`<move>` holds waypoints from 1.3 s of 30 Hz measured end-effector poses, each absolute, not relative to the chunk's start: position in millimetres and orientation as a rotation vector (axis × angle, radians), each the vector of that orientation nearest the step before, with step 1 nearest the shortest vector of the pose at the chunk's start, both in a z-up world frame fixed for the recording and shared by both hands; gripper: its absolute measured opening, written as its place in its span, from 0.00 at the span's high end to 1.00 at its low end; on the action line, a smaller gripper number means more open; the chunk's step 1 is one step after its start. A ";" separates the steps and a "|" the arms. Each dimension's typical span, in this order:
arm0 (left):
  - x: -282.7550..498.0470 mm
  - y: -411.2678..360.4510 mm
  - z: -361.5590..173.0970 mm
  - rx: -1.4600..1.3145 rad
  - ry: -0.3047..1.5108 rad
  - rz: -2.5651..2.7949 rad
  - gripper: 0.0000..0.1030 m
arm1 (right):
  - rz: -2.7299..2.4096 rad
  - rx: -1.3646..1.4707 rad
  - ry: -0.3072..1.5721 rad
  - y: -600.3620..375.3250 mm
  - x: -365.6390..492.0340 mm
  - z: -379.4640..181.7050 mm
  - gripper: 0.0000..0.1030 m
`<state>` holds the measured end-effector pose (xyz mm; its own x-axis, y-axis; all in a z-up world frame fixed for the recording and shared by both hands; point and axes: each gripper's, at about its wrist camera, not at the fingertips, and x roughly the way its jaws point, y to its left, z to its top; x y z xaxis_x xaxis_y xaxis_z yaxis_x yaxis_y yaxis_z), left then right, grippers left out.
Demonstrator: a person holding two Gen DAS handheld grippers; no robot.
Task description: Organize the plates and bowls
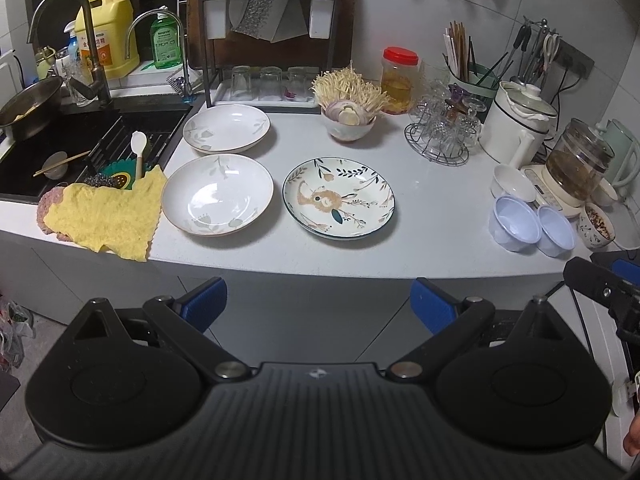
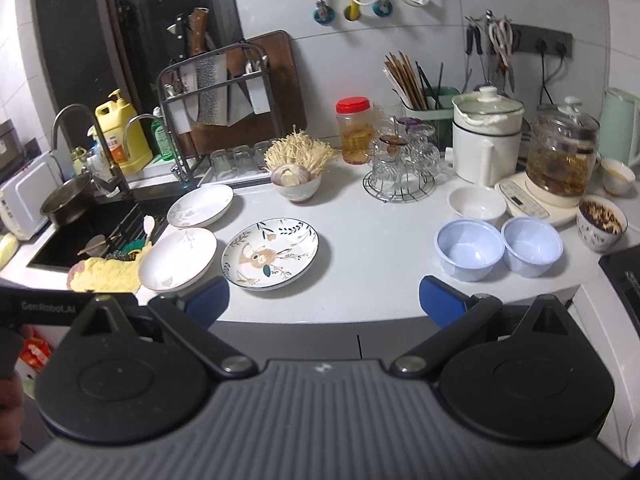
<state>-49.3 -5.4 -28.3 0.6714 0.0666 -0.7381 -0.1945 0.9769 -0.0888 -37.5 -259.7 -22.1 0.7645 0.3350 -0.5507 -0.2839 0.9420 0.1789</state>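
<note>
Three plates lie on the white counter (image 1: 432, 216): a white leaf-patterned plate (image 1: 226, 127) at the back, a second white plate (image 1: 218, 195) in front of it, and a floral plate with a dark rim (image 1: 338, 198) to the right. Two pale blue plastic bowls (image 2: 469, 249) (image 2: 532, 246) and a small white bowl (image 2: 476, 205) stand at the right. My left gripper (image 1: 318, 306) is open, held short of the counter's front edge. My right gripper (image 2: 324, 300) is open too, with nothing between its blue pads (image 2: 442, 300).
A sink (image 1: 80, 136) with a yellow cloth (image 1: 108, 216) over its edge lies left. A bowl of onion and enoki (image 1: 348, 120), a knife rack (image 1: 272, 36), a glass stand (image 1: 440, 132), a jar (image 1: 398, 80), kettles (image 2: 486, 136) and a patterned cup (image 2: 600, 222) line the back and right.
</note>
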 end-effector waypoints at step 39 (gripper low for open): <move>43.7 89.9 -44.6 -0.144 0.887 0.026 0.03 | 0.286 0.247 0.645 -185.7 -1.6 -35.6 0.00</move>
